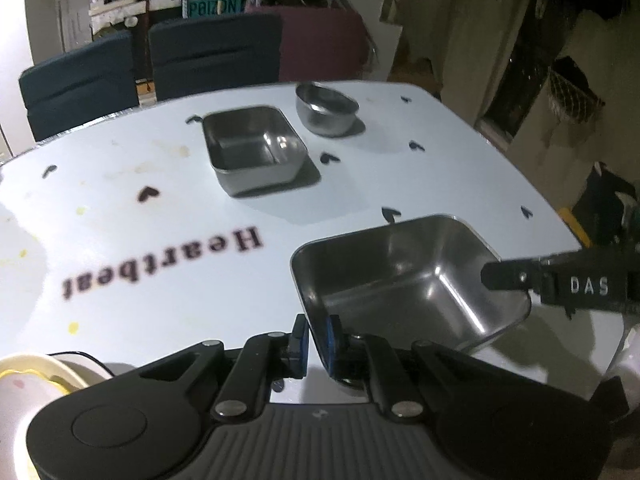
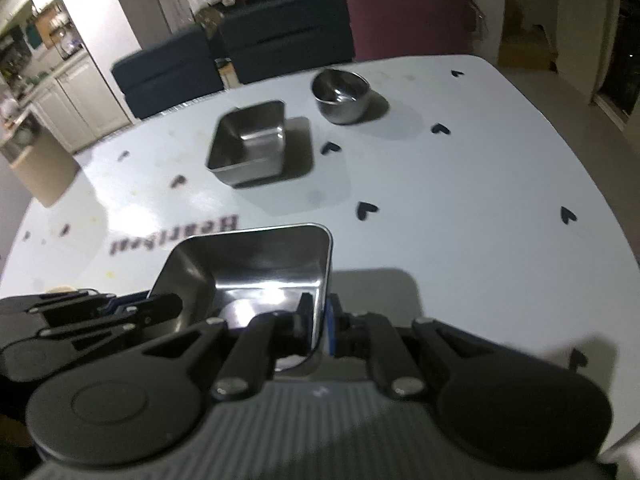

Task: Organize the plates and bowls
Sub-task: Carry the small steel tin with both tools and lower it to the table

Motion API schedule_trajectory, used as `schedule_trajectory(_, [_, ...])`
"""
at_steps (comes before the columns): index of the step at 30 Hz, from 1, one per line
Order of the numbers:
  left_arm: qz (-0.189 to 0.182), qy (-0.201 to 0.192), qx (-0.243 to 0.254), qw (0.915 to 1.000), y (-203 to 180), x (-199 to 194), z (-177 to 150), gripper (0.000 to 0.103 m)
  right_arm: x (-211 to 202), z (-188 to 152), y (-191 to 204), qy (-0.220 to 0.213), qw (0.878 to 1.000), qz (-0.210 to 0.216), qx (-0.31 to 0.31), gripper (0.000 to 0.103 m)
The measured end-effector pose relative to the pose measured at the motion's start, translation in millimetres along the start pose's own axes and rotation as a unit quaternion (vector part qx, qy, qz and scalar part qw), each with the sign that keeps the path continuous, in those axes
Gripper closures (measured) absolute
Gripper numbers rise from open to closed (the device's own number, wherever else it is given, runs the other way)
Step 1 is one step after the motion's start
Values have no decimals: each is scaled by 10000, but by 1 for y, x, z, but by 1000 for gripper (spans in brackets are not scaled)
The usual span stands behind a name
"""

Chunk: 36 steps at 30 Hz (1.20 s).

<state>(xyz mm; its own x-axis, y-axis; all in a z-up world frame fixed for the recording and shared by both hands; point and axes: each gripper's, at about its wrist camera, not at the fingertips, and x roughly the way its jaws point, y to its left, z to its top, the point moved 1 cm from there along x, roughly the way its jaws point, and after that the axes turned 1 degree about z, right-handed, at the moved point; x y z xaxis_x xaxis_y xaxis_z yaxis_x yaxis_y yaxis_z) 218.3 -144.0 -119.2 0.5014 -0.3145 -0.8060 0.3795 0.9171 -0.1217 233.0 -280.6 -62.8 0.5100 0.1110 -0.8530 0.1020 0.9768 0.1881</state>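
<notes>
A square steel container [image 1: 404, 280] is held tilted just above the white table [image 1: 160, 208]. My left gripper [image 1: 316, 340] is shut on its near left rim. My right gripper [image 2: 320, 324] is shut on its right wall; the container shows in the right wrist view [image 2: 256, 268]. The right gripper's finger also shows in the left wrist view [image 1: 516, 276]. A second square steel container [image 1: 252, 148] [image 2: 250, 144] stands further back on the table. A round steel bowl [image 1: 326, 110] [image 2: 340, 96] stands behind it to the right.
The table [image 2: 460, 200] carries the word "Heartbeat" and black heart marks. Dark blue chairs [image 1: 216, 52] and a maroon chair [image 1: 324, 46] stand at its far side. A white and yellow dish [image 1: 28, 384] lies at the near left edge.
</notes>
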Motion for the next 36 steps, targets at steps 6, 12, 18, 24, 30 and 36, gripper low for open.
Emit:
schedule_trajectory(6, [52,191,19,9998,-2,20,-1,93,15,8,-4,185,9996,-173,-117,94])
schedule_trajectory(12, [131,253,18,9996,-1,28,-2,93,34,10,0,390,9981,-356,-308,94])
schedule_trajectory(18, [121,316,-7,9994,0,32,-2,93,43,8,3,560,9963,-483,-447,94])
schedule_trajectory(24, [68,334,-4,9994,-3,33,-3,92,48,9,3,594,9959,-545,-404,93])
schedule_trajectory(30, [-35,376,-71,9993,-1,34,-4,89,49,8,3,609,9960,-538,-380,93])
schedule_trajectory(36, [-106,427,-210,9988,3,34,-4,84,54,7,-1,731,9959,-451,-299,92])
